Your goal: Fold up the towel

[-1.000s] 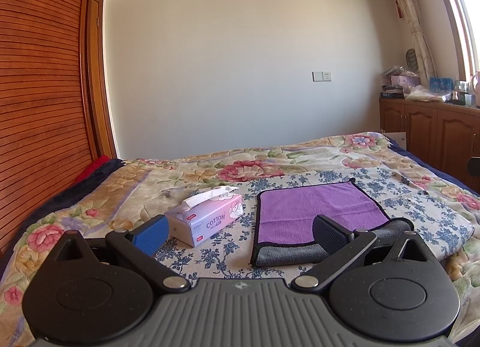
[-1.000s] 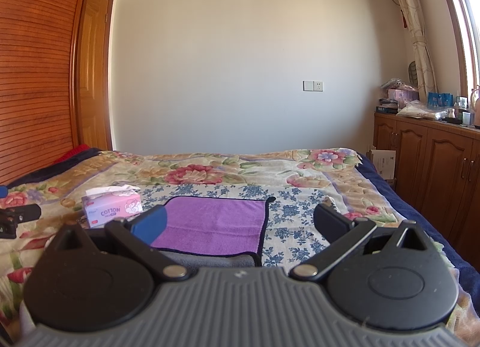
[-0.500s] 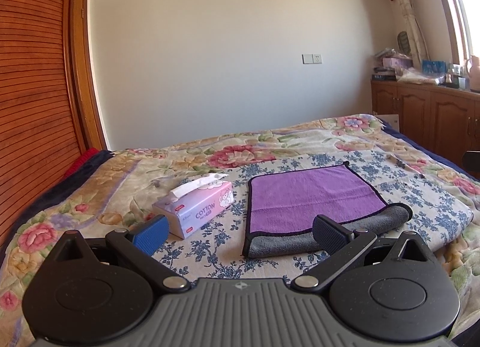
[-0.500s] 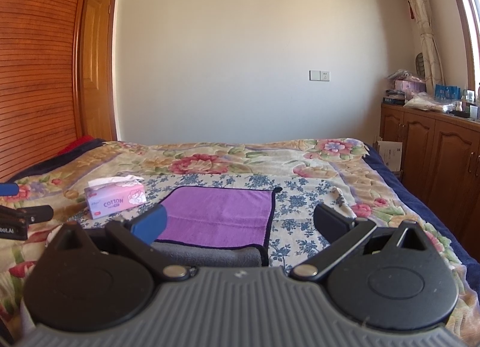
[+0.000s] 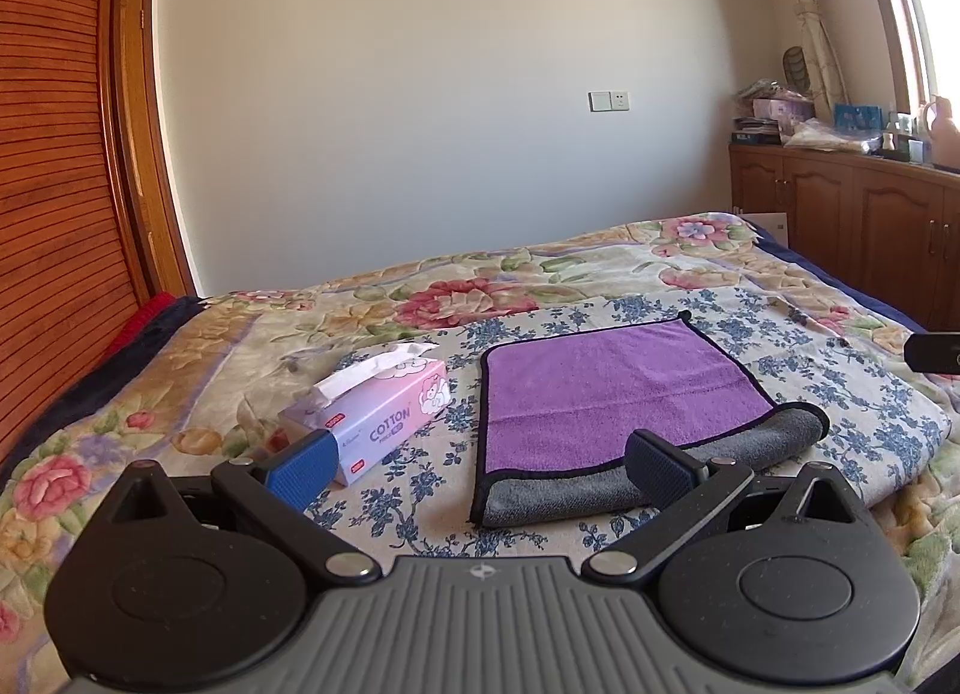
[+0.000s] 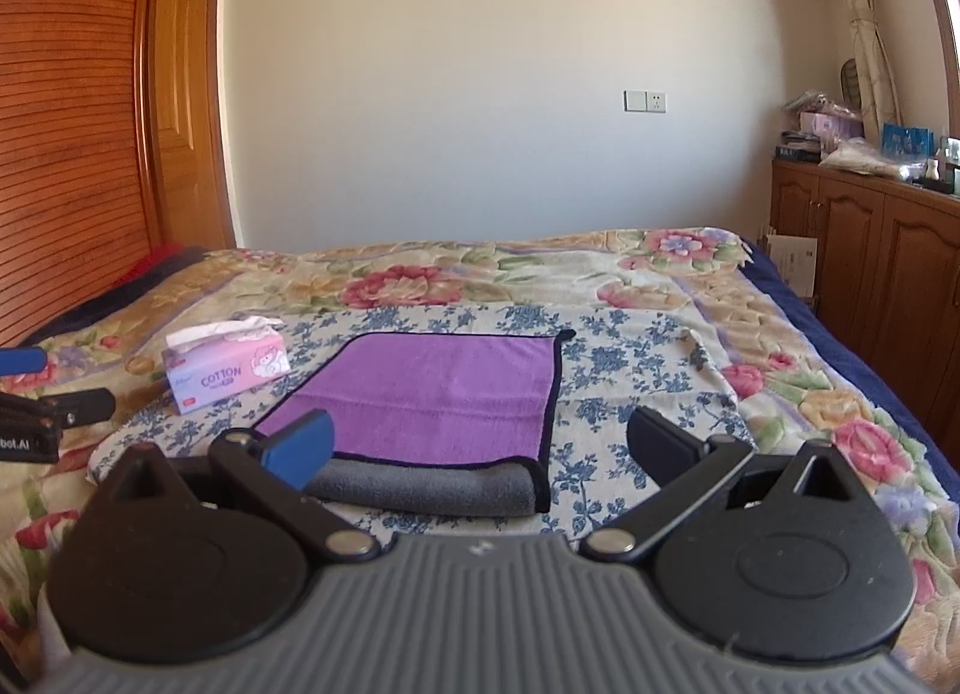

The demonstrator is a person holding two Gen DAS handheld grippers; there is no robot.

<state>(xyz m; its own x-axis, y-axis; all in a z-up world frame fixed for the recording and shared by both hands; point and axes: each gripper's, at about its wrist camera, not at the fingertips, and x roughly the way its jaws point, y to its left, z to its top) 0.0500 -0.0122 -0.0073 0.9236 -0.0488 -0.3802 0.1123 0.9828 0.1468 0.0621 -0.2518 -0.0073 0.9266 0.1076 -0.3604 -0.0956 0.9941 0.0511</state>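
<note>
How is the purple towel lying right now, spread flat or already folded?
Partly folded: the towel lies flat on the bed, its near edge turned over as a grey roll. Neither open claw touches it.

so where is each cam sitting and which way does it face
Left wrist: rides the left tool, low over the bed, facing the far wall; towel ahead, tissue box left of it; its own open fingers show.
Right wrist: rides the right tool, further right, same heading; its own open fingers show, with the left tool at its left edge.
Shared: towel, tissue box, bed.
</note>
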